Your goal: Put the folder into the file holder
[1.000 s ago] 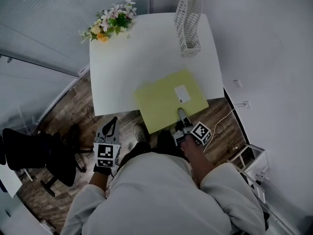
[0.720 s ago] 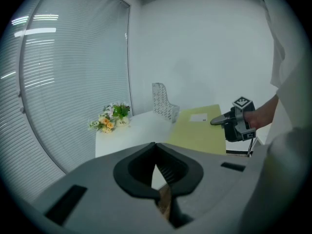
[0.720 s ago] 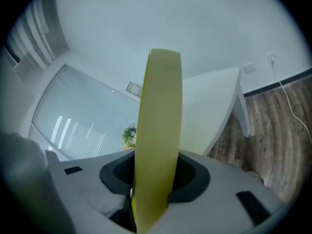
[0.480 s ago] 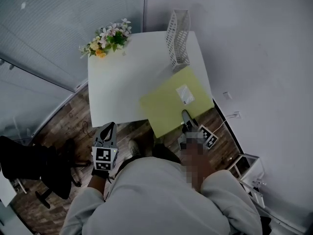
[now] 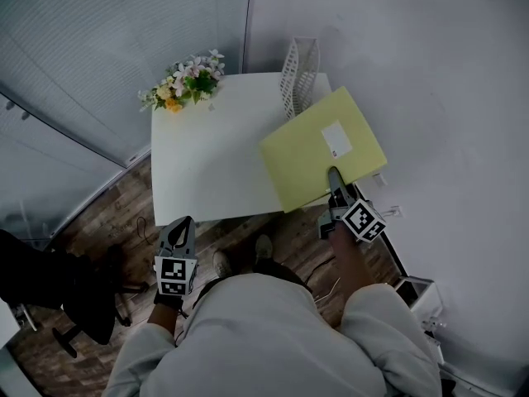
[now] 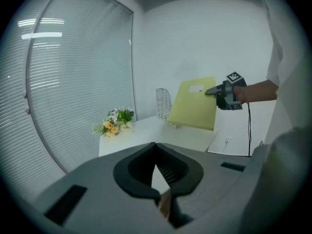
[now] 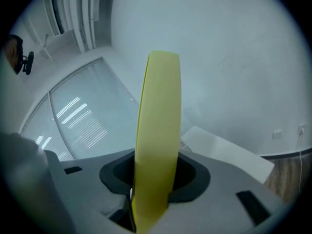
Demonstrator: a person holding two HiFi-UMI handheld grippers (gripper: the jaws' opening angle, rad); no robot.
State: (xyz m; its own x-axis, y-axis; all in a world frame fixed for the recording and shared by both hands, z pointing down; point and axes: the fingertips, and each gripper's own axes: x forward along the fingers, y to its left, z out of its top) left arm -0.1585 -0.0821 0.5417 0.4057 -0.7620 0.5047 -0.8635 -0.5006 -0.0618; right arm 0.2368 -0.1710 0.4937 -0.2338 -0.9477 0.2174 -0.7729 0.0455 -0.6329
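The yellow folder (image 5: 322,147) is gripped at its near edge by the right gripper (image 5: 333,177) and held raised over the table (image 5: 207,155), just beside the white file holder (image 5: 297,69). The left gripper (image 5: 180,227) is closed on nothing.

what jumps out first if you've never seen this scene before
The yellow-green folder grabs the eye, held in the air over the right side of the white table, its near edge clamped in the jaws of the right gripper. Next come the white mesh file holder standing at the table's far right and the flowers at its far left corner.
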